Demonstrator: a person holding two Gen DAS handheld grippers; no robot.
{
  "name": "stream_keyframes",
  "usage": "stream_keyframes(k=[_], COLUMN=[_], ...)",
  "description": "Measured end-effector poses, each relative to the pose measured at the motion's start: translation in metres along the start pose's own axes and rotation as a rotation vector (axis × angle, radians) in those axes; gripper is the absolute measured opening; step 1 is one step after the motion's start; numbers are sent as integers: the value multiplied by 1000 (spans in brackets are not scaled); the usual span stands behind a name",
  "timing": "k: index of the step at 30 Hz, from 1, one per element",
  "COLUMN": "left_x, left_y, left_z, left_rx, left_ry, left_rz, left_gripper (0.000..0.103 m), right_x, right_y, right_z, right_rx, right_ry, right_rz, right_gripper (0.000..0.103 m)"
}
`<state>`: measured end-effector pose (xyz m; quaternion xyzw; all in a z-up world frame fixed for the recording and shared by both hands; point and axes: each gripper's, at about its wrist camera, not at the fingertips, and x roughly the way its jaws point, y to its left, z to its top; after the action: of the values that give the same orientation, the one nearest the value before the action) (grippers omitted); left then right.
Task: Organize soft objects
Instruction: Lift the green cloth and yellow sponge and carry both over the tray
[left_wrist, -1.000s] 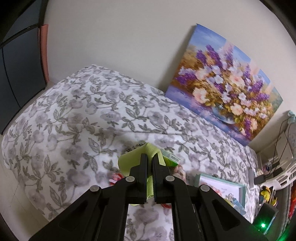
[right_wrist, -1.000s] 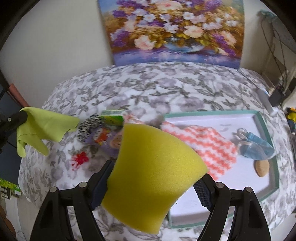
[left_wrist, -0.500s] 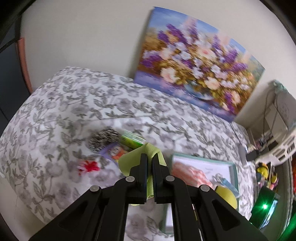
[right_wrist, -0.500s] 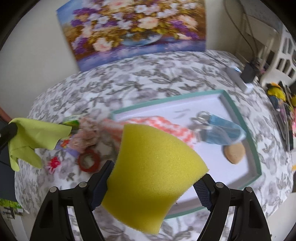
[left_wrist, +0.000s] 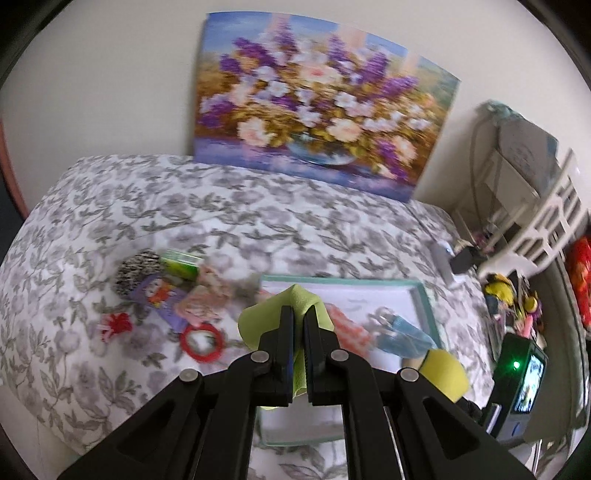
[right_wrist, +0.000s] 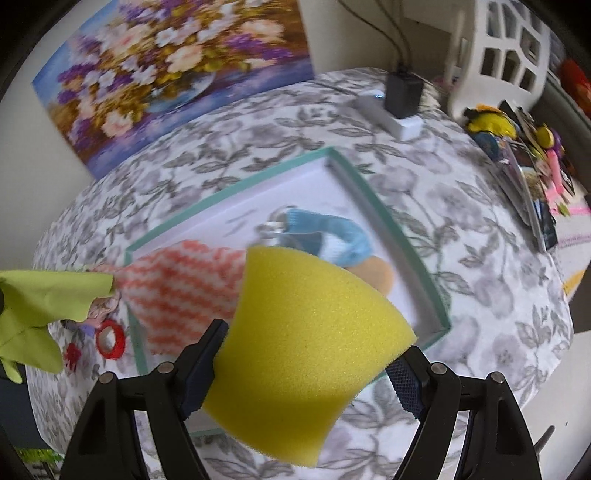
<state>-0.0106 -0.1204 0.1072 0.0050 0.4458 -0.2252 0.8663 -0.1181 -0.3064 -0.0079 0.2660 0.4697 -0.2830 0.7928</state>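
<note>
Sponge (right_wrist: 306, 350) and green cloth (left_wrist: 273, 317), squeezed by the right gripper (right_wrist: 306, 373) and left gripper (left_wrist: 298, 328), are now hovering over the tray (right_wrist: 402, 240), approaching drop-off.

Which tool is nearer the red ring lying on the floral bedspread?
Left. The left tool, shut on a lime-green cloth, hangs just right of the red ring. The right tool, gripping a yellow foam sponge, is farther right, over the teal-rimmed tray.
</note>
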Motion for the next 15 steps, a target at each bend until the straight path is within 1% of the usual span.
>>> stream_keyframes(k=[6,9,13,15], left_x=[9,18,38,53], left_y=[-32,-41,-42,-39], left_z=[-16,-22,-30,-35], left_rx=[70,87,94,88], left_ry=[41,73,123,167], left_rz=[-33,-41,-17,0], left_gripper=[5,5,5,5], right_x=[2,6,15,20], right_y=[-22,-28,-30,-29], right_z=[1,2,2,2], right_rx=[40,53,59,57], right_ry=[8,18,33,37], right_rz=[-7,-12,-7,-1], right_gripper=[83,83,83,83])
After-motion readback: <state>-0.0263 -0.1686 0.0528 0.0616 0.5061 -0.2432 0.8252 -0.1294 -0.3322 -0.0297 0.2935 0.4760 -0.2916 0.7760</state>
